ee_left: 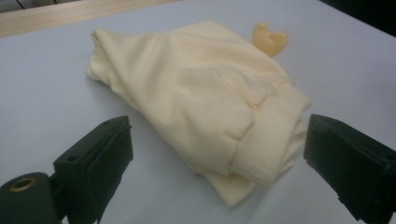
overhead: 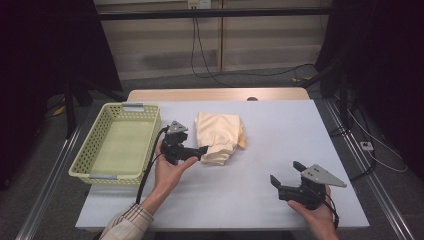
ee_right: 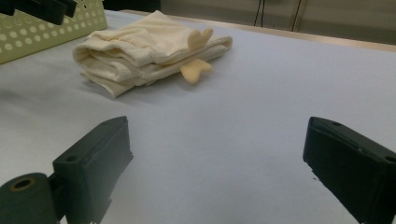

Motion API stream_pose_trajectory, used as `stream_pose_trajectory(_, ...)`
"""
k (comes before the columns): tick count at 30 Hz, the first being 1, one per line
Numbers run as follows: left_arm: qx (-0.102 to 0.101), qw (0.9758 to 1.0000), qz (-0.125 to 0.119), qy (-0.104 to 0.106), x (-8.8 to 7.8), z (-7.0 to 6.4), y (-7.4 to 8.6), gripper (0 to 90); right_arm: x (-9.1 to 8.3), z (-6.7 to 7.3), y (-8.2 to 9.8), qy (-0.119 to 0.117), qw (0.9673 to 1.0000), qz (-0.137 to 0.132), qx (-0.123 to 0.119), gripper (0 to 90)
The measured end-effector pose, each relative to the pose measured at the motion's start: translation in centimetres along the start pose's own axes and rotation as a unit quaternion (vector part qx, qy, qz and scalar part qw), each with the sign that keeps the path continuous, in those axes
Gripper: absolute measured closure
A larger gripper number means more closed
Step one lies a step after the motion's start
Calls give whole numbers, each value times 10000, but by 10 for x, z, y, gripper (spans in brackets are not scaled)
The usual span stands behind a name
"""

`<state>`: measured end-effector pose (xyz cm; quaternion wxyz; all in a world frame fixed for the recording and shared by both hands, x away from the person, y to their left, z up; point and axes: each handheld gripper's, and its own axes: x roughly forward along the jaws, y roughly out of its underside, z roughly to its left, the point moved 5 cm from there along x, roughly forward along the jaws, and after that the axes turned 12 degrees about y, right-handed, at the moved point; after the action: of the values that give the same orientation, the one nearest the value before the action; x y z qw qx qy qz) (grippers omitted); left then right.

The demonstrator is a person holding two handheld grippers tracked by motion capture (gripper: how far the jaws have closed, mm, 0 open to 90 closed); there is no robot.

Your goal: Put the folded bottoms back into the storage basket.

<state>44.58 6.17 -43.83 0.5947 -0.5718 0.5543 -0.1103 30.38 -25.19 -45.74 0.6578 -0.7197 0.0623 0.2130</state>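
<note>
Folded garment (overhead: pixel 218 136) lies before left gripper (overhead: pixel 196 152), jaws spread; right gripper (overhead: pixel 286 176) spread.

A cream garment (overhead: pixel 218 136), pale green perforated basket (overhead: pixel 119 142), black tools.

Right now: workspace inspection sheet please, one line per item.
Surface: pale blue-grey table top, flat, bare around the work.
Job's things: folded cream garment lies mid-table, ribbed cuff toward the left gripper; green perforated basket at the table's left, nothing seen inside.
Clutter: nothing seen.
Grippers: left gripper open, jaws either side of the garment's near end, not closed on it; right gripper open over bare table, apart from the garment.
Cables: black cable trails from the left gripper; more cables on the floor beyond the table.
Surroundings: dark curtains both sides, pale wall panels behind.
</note>
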Motion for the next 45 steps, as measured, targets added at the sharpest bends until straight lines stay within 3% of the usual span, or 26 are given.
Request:
stream_pose_trajectory(8,-53,9999,131,29,10,5,-11,92,0,-1,0,-7,10000,-5,5,77)
stream_pose_trajectory(17,-365,9993,106,-21,18,24,-22,98,1,-1,1,-25,10000,24,14,81)
stream_pose_trajectory(22,-593,9980,214,-44,31,39,-27,107,2,-1,2,-65,9999,109,28,82)
stream_pose_trajectory(26,-611,9978,208,-159,36,47,-30,133,1,-1,1,-69,9999,92,24,79)
stream_pose_trajectory(31,-622,9975,252,-207,45,55,-28,163,1,-1,2,-74,9999,96,22,79)
stream_pose_trajectory(35,-656,9971,382,-102,53,57,-21,169,1,-1,2,-74,9999,105,23,79)
stream_pose_trajectory(37,-658,9967,458,-135,55,58,-19,184,1,-1,2,-74,9999,105,16,79)
stream_pose_trajectory(42,-765,9967,155,-243,52,64,-25,248,1,0,2,-83,9999,96,6,80)
stream_pose_trajectory(43,-746,9963,211,-369,52,67,-24,255,1,0,2,-76,9999,98,0,80)
stream_pose_trajectory(45,-806,9955,340,-369,56,71,-19,253,1,0,2,-91,9999,114,1,80)
